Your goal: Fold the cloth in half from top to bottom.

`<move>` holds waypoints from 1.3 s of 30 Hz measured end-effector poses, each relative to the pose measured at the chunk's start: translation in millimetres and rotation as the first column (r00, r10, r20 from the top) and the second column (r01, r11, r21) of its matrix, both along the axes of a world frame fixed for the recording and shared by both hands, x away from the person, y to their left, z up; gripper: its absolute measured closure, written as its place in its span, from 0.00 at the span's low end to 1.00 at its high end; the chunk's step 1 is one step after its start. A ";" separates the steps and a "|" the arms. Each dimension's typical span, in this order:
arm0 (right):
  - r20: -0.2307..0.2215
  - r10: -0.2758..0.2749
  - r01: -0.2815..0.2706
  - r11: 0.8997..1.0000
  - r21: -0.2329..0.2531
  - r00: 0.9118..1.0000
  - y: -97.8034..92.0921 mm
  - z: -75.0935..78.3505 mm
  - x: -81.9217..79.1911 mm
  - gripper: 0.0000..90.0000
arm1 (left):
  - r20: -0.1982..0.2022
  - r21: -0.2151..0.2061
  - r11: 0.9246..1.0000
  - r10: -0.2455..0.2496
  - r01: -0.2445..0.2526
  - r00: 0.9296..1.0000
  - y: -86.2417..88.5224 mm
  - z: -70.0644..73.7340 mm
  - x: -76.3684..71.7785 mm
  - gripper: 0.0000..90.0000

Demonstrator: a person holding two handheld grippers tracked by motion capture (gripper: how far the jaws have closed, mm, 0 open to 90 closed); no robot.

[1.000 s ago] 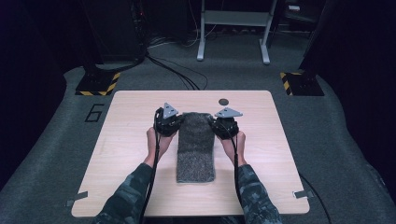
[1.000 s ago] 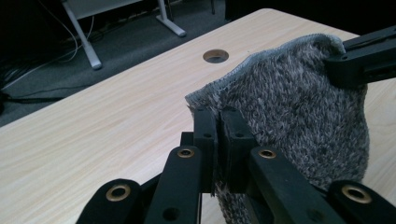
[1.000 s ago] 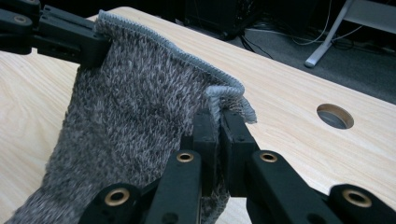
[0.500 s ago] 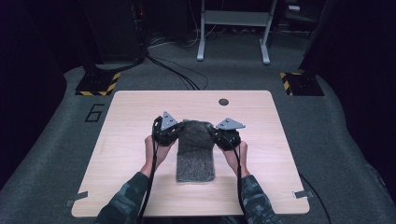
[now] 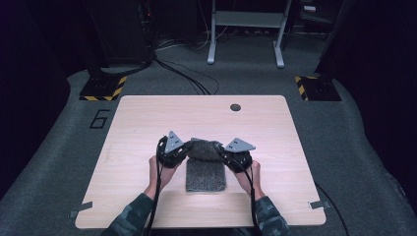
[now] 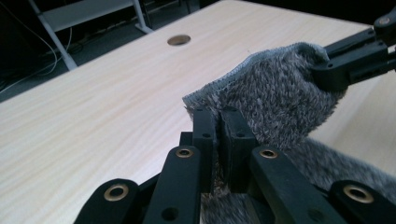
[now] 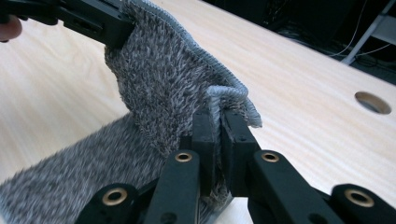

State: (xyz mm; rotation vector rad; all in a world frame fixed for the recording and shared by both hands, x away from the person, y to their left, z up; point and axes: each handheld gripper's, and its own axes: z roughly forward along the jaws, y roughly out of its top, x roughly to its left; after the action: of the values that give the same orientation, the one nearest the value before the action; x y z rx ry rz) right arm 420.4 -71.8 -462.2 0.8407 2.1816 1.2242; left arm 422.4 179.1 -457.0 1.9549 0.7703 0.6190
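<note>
The left tool [image 5: 181,153] and the right tool [image 5: 227,156] each pinch a far corner of the fuzzy grey rectangular towel [image 5: 205,172], lifted above the light wooden desk [image 5: 147,118], so the fold seems half done, not yet laid down.

A square light-wood table top with rounded corners [image 5: 147,123] stands on a dark grey carpeted floor [image 5: 354,147], and a small round dark hole [image 5: 235,107] sits in it near the far edge, a little right of the middle. A grey, shaggy, oblong towel [image 5: 205,174] lies on the near half of the wood, its near part flat on the surface and its far end raised off it. The rest of the pale grained board is bare wood.
</note>
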 end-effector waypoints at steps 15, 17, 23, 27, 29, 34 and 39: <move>-0.083 0.041 -0.045 0.998 -0.052 0.996 -7.2 -33.7 -33.8 0.88 | -0.111 0.037 0.997 -0.069 0.073 0.991 -1.0 -40.3 -33.8 0.91; -0.111 0.051 -0.057 0.997 -0.047 0.993 -8.8 -37.3 -39.6 0.82 | -0.131 0.043 0.996 -0.074 0.080 0.989 -1.4 -44.5 -38.6 0.84; -0.145 0.081 -0.080 0.997 0.012 0.986 -27.2 -36.7 -61.7 0.68 | -0.198 0.035 0.996 -0.079 0.087 0.977 8.7 -46.8 -55.9 0.52; -0.134 0.073 -0.064 0.995 0.075 0.988 -41.1 -22.8 -67.1 0.61 | -0.185 0.004 0.998 -0.068 0.070 0.980 20.7 -36.0 -64.5 0.40; -0.130 0.047 -0.037 0.996 0.079 0.990 -42.2 -15.8 -64.1 0.58 | -0.174 -0.015 0.999 -0.054 0.052 0.983 22.8 -28.3 -62.4 0.38; -0.163 -0.018 0.029 0.997 0.068 0.986 -29.9 -15.2 -43.3 0.49 | -0.190 -0.016 1.000 0.011 -0.015 0.982 10.9 -18.8 -37.5 0.32; -0.247 -0.063 0.066 0.998 0.002 0.967 -12.1 -36.7 -30.6 0.40 | -0.253 0.078 0.997 0.016 0.004 0.967 -7.2 -39.2 -28.3 0.26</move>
State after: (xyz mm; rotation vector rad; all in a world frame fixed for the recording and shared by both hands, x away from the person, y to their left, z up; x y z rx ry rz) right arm 389.8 -83.9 -498.9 1.1121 2.3219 1.1518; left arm 394.2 171.9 -496.2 2.1310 0.9203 0.4107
